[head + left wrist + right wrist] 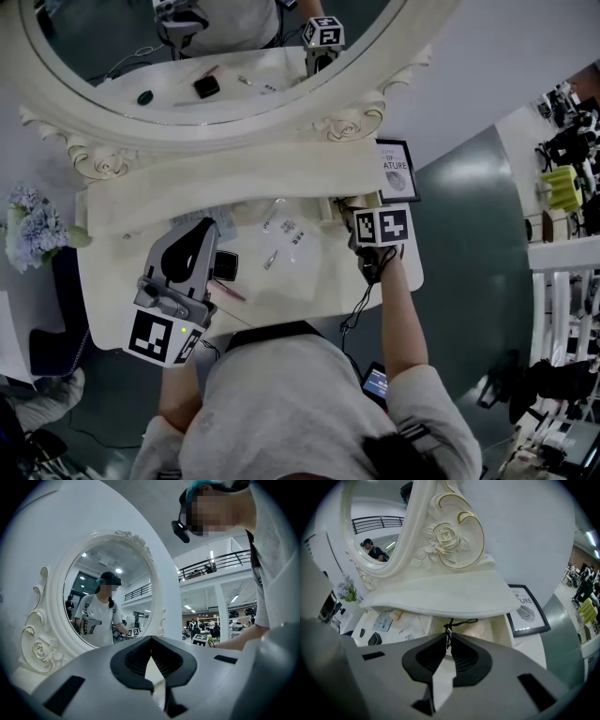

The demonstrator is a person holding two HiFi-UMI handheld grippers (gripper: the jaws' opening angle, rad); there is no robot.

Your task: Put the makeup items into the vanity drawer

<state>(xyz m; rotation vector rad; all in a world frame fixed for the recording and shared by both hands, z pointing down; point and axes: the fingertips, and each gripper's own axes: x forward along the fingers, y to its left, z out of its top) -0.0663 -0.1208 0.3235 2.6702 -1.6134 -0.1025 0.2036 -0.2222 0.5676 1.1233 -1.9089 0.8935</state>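
Observation:
My right gripper [354,225] sits at the right end of the vanity top [309,281], under the shelf, pointing steeply down. In the right gripper view its jaws are shut on a thin black cord [449,631] that loops back to the small cream drawer [483,631]. My left gripper [202,234] hovers level over the left of the table, shut with nothing between its jaws. Loose makeup lies on the top: a black compact [225,265], a pink pencil [229,292], small tubes [272,259] and sachets [294,232]. The compact [375,639] also shows in the right gripper view.
A large oval mirror [216,56] in a carved cream frame rises behind the overhanging shelf [234,187]. A framed sign [397,170] leans at the back right corner. Pale flowers [28,230] stand off the table's left end. A pale blue packet [384,620] lies under the shelf.

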